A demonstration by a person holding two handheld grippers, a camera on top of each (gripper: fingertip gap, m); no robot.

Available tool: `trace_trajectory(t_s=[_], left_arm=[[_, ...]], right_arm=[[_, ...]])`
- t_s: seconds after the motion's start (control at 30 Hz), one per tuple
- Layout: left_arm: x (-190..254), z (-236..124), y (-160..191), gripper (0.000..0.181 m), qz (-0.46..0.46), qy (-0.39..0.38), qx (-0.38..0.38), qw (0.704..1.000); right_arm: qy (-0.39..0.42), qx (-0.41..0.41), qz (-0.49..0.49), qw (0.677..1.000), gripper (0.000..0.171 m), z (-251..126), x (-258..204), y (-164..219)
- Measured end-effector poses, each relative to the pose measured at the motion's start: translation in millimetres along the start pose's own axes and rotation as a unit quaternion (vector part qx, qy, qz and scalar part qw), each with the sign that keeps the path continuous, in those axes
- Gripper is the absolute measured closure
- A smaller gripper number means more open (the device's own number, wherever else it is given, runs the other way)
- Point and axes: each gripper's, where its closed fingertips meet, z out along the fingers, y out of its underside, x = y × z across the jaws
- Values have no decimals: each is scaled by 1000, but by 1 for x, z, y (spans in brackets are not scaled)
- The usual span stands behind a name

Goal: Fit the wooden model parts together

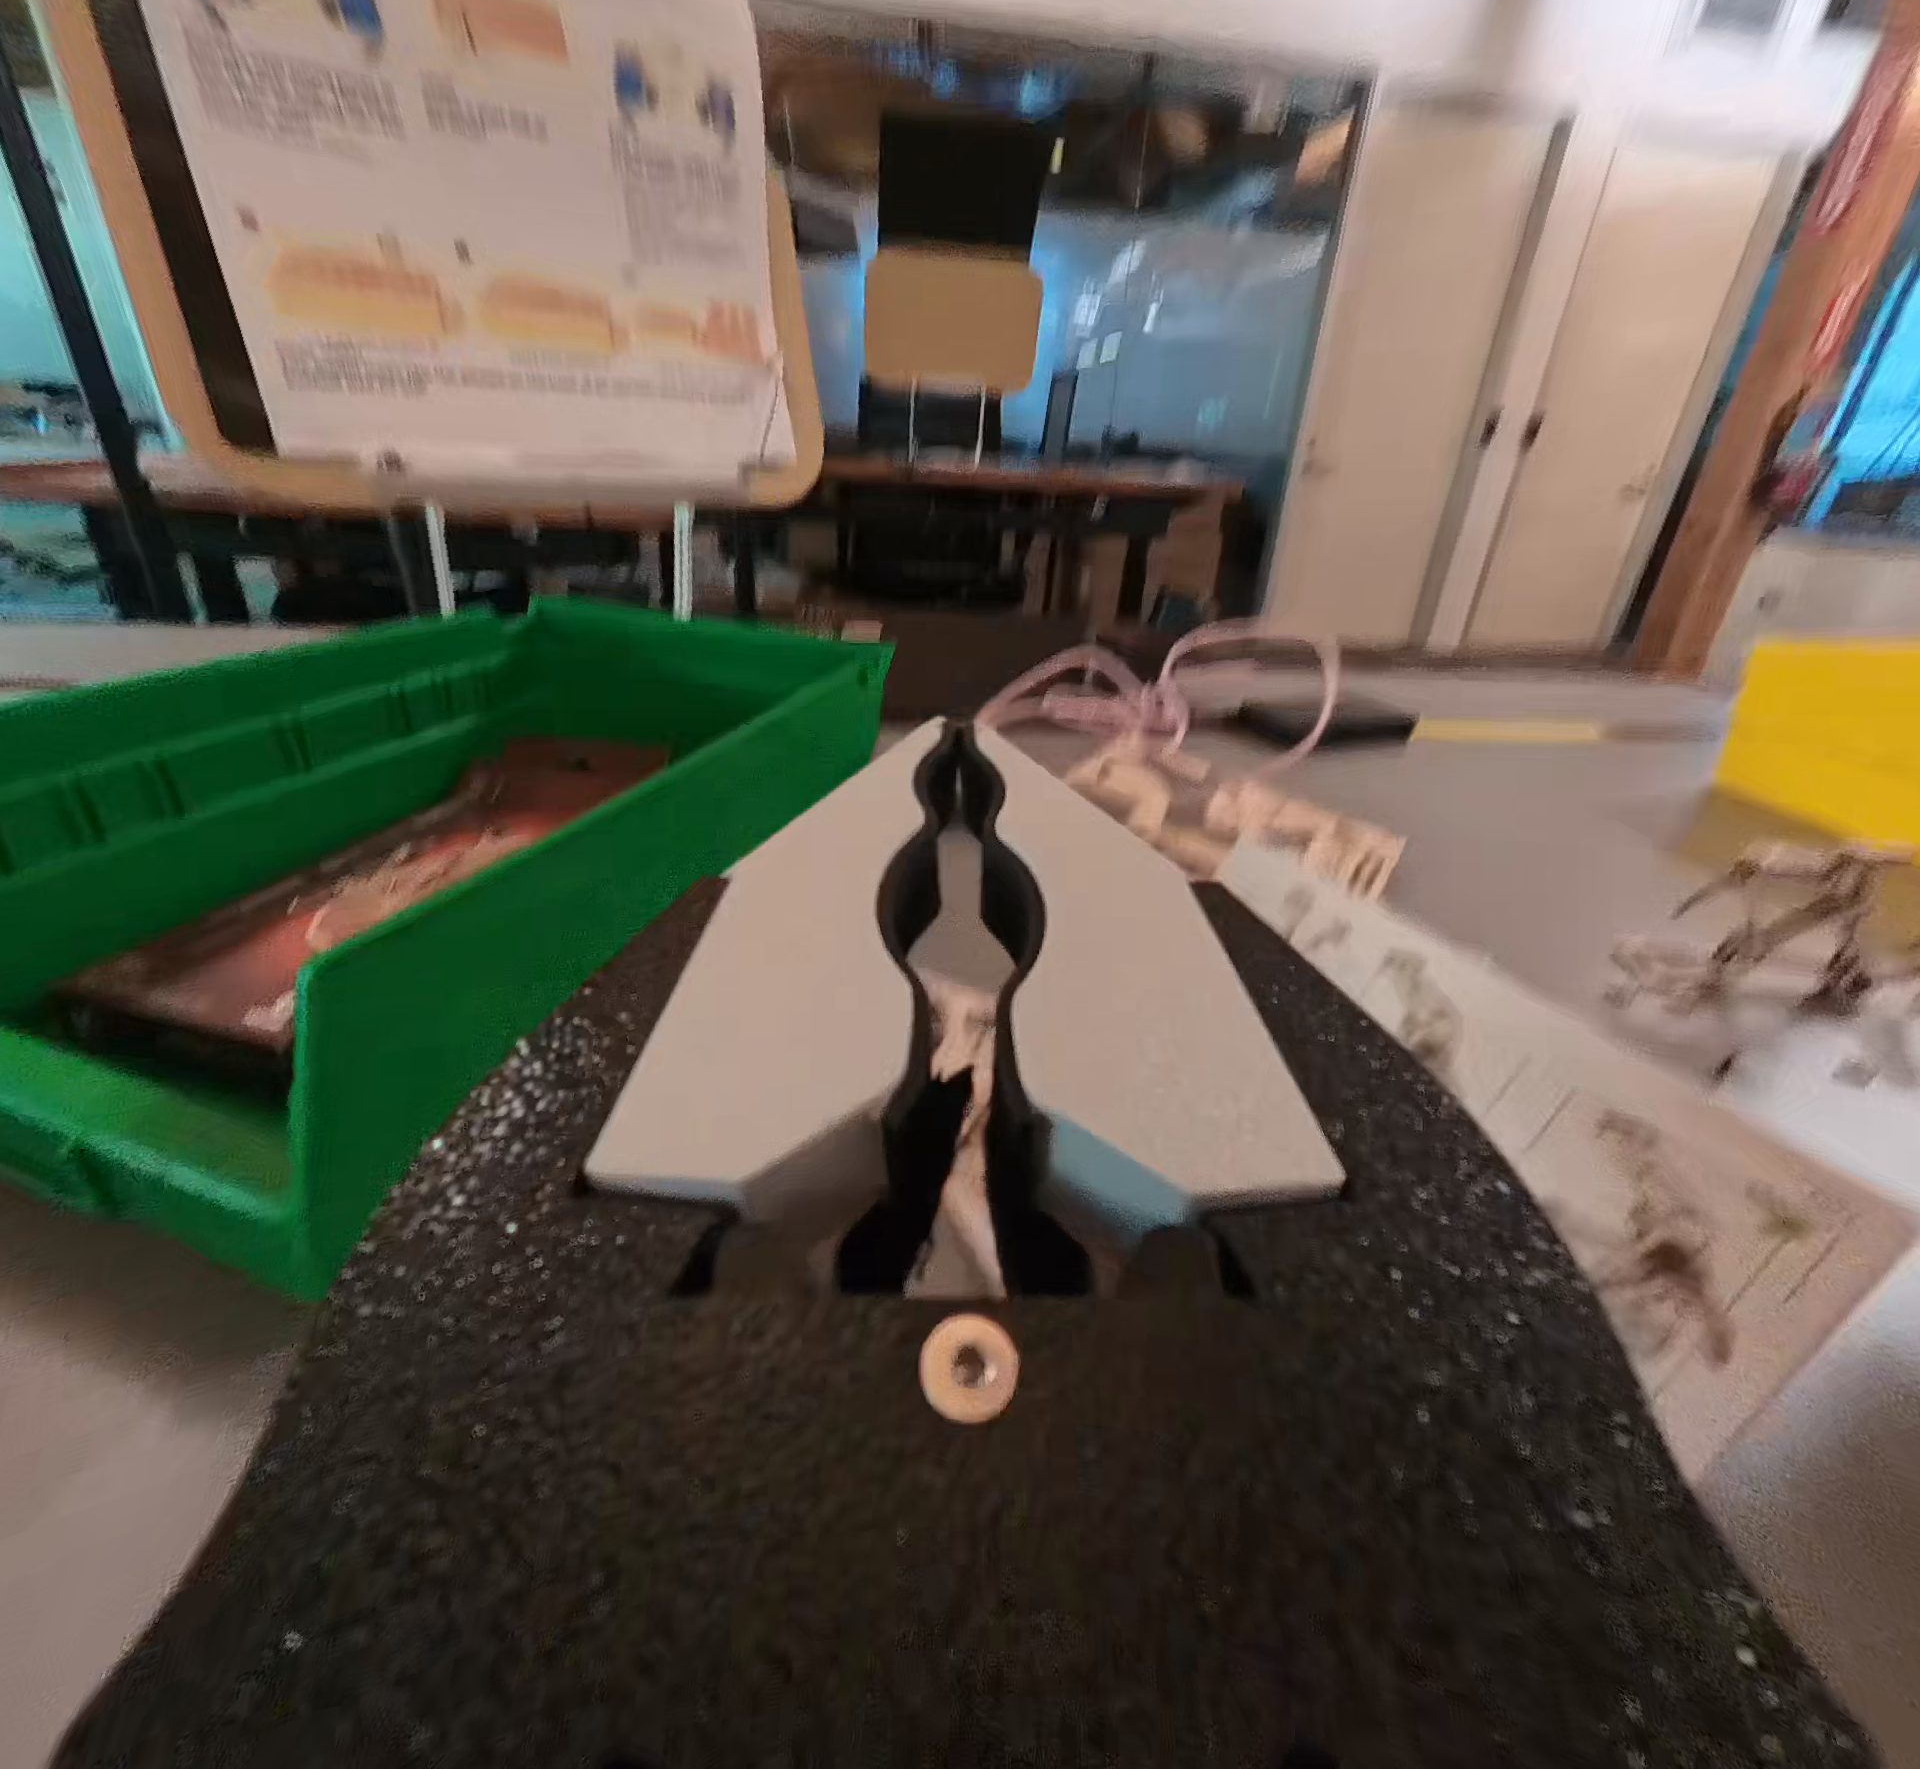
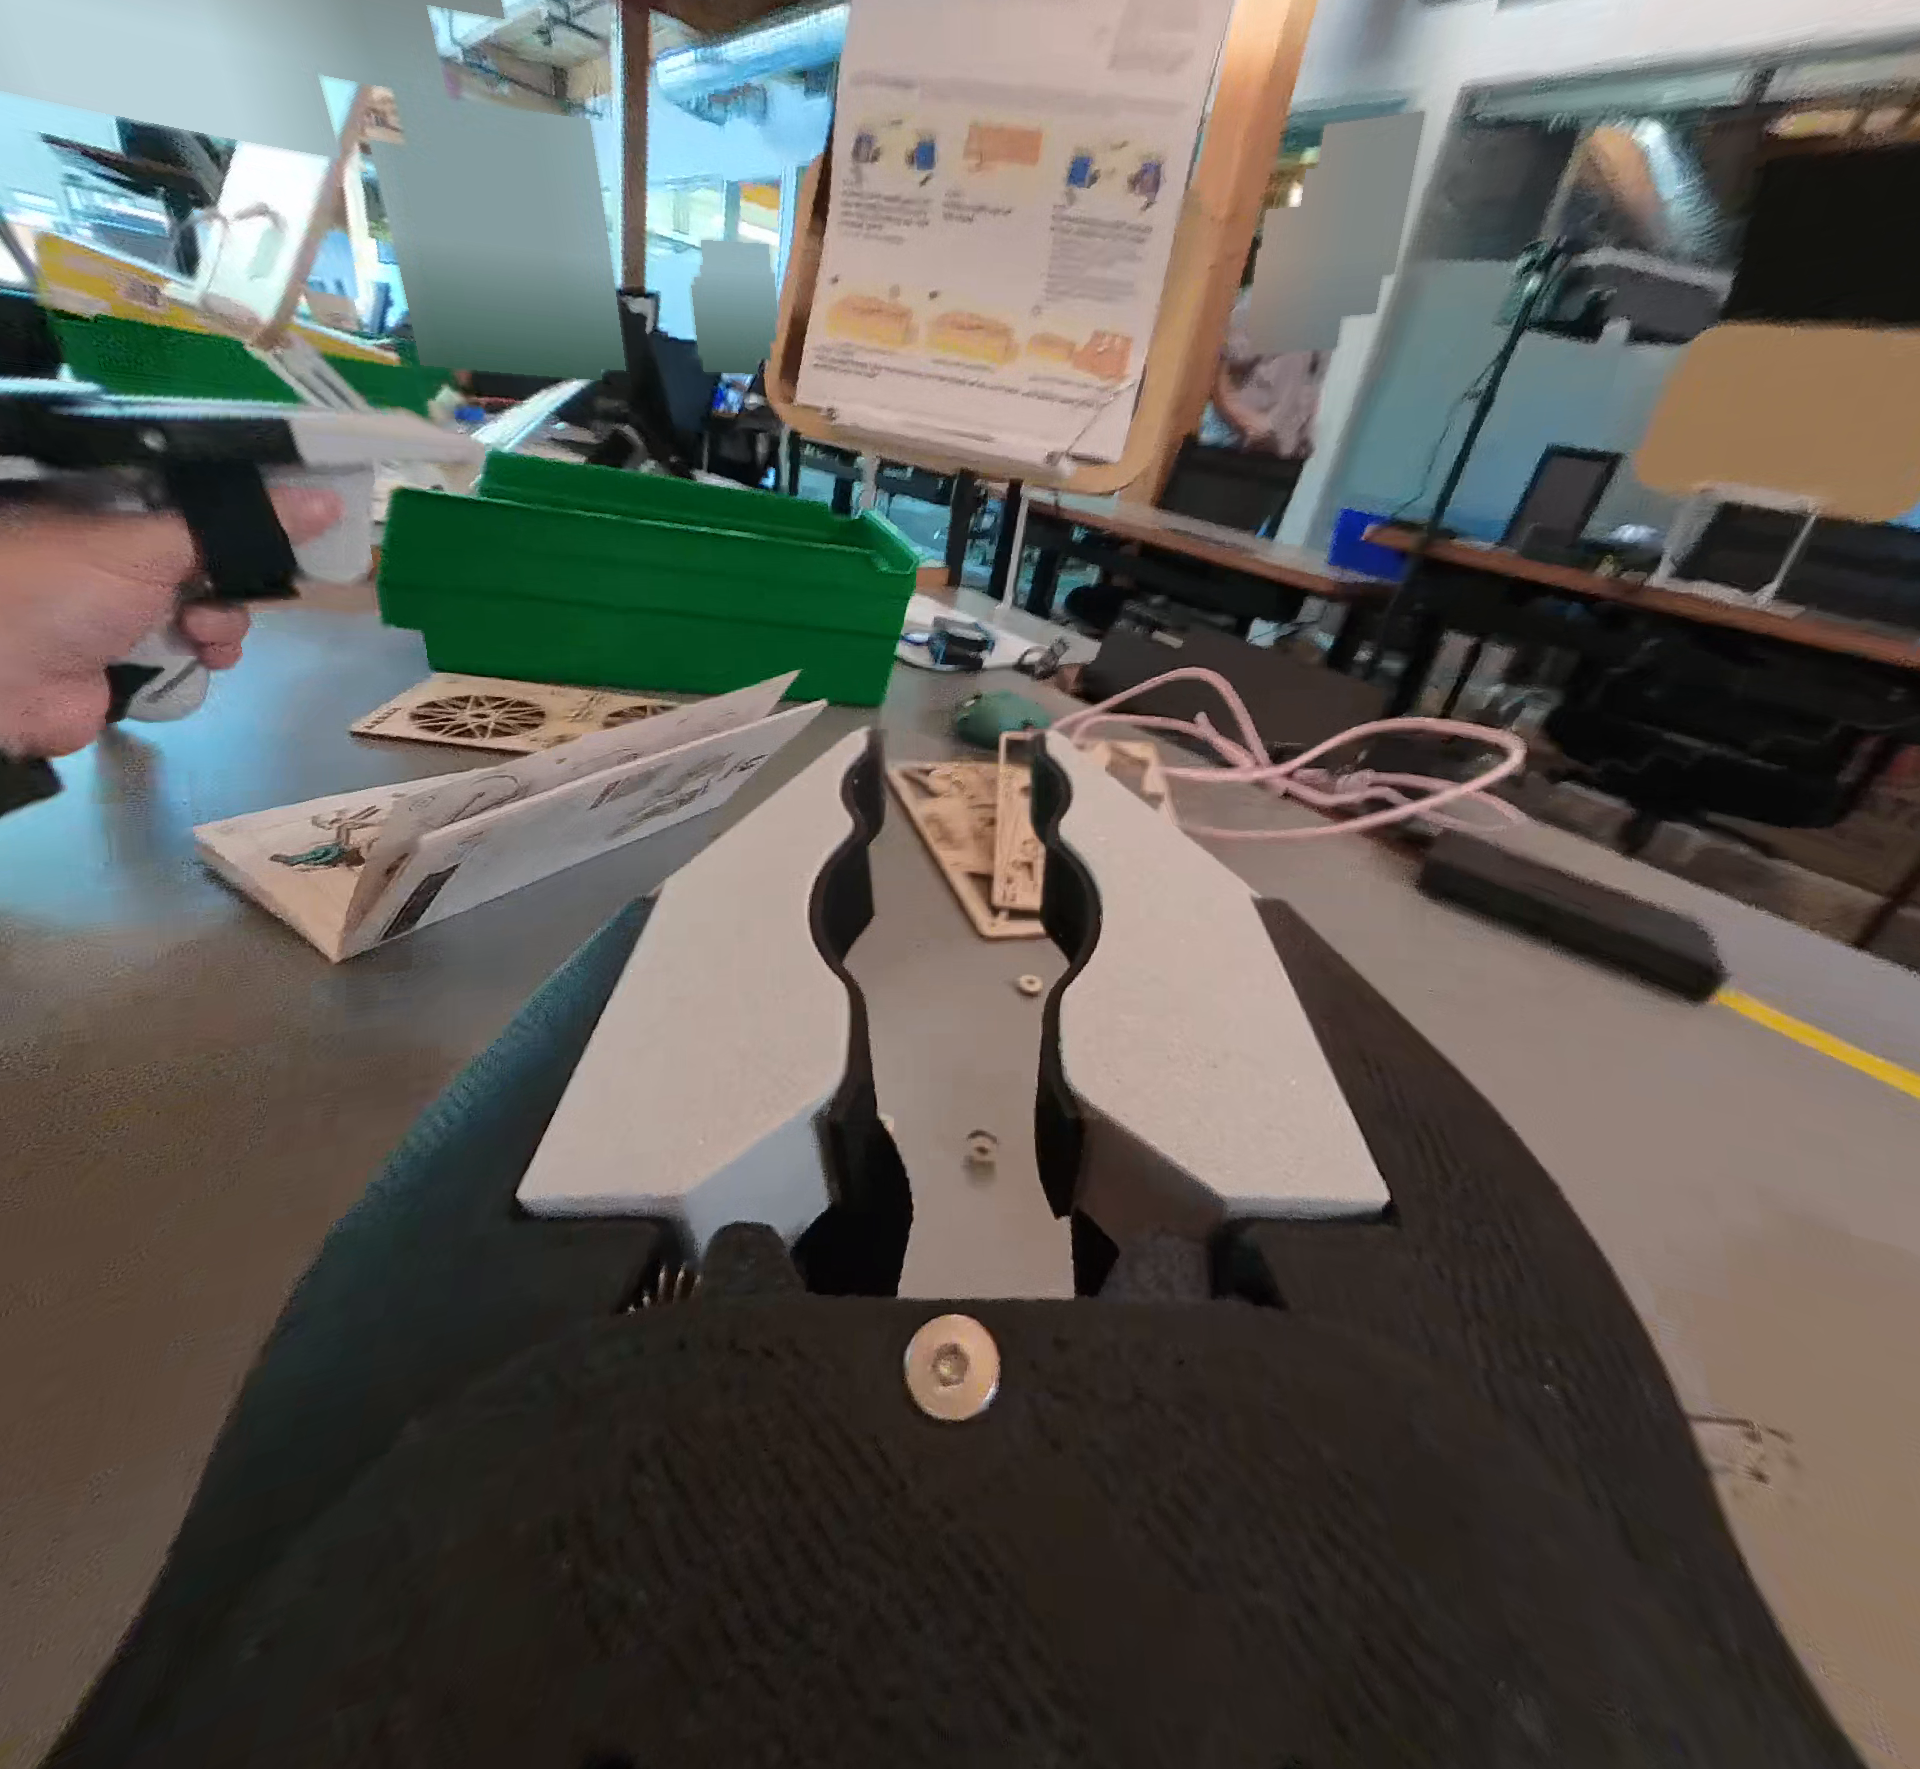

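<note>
In the right wrist view my right gripper [image 2: 956, 748] is open and empty, low over the grey table. Two flat laser-cut wooden part sheets [image 2: 966, 846] lie overlapping on the table just ahead, between the fingertips. Another wooden sheet with wheel cut-outs [image 2: 488, 711] lies further left, in front of the green bins. My left gripper [image 1: 961, 732] is shut with its fingertips touching and nothing between them. It also shows in the right wrist view [image 2: 457, 450], held by a hand above the table at far left. Blurred loose wooden parts [image 1: 1766, 950] lie to its right.
A half-open instruction booklet [image 2: 499, 815] lies left of centre. Stacked green bins [image 2: 644, 576] stand behind it; one [image 1: 343, 1044] holds a dark red box. A pink cable [image 2: 1299, 763], a black block [image 2: 1558, 898], a yellow bin [image 1: 1829, 732] and an instruction sheet on a stand [image 2: 997, 181] are around. The grippers' ends are close to 30 centimetres from one another.
</note>
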Motion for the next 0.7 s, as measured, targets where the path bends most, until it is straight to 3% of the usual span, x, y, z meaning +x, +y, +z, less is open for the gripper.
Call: trace_trajectory(t_s=[0.1, 0.2, 0.43, 0.7], left_arm=[[-5, 6, 46, 181, 33, -9, -149, 988], [-5, 3, 71, 181, 65, -16, -250, 966], [-15, -5, 83, 181, 125, -44, -295, 946], [-13, -2, 77, 181, 115, -29, -284, 951]], right_arm=[[-10, -32, 19, 999, 146, 8, -1, 12], [-13, -40, 8, 999, 149, 9, -4, 15], [2, -48, -11, 999, 141, 11, -1, 20], [4, -75, -18, 997, 140, 13, -3, 30]])
